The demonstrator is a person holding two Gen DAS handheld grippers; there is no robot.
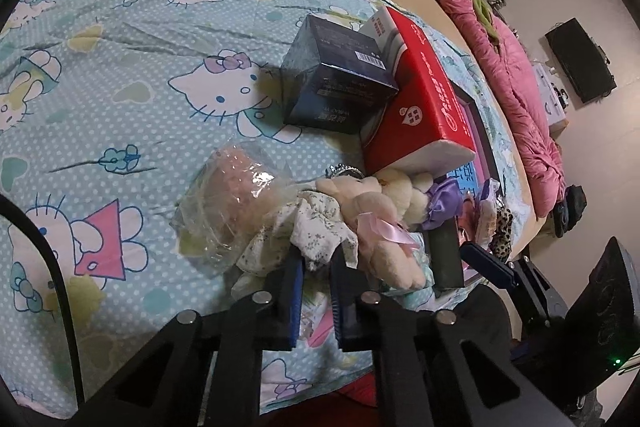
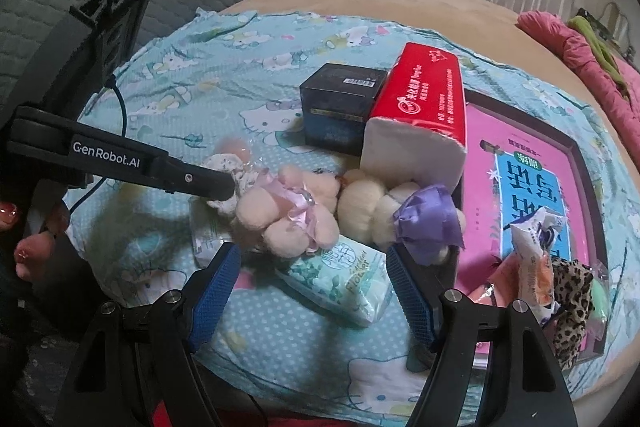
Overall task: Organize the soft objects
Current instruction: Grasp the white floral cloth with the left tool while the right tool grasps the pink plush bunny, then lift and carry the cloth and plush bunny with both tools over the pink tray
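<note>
White floral cloth [image 1: 316,231] sits pinched in my left gripper [image 1: 316,267]; only the right view shows my right gripper [image 2: 314,259] gaping, empty, over the pale tissue pack [image 2: 340,279].

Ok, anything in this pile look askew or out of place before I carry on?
Yes. The red tissue pack sits tilted, propped on the dark blue box and overhanging the plush bears. Those hard boxes and a pink book are mixed among the soft things. The left gripper is shut on the floral cloth.
</note>
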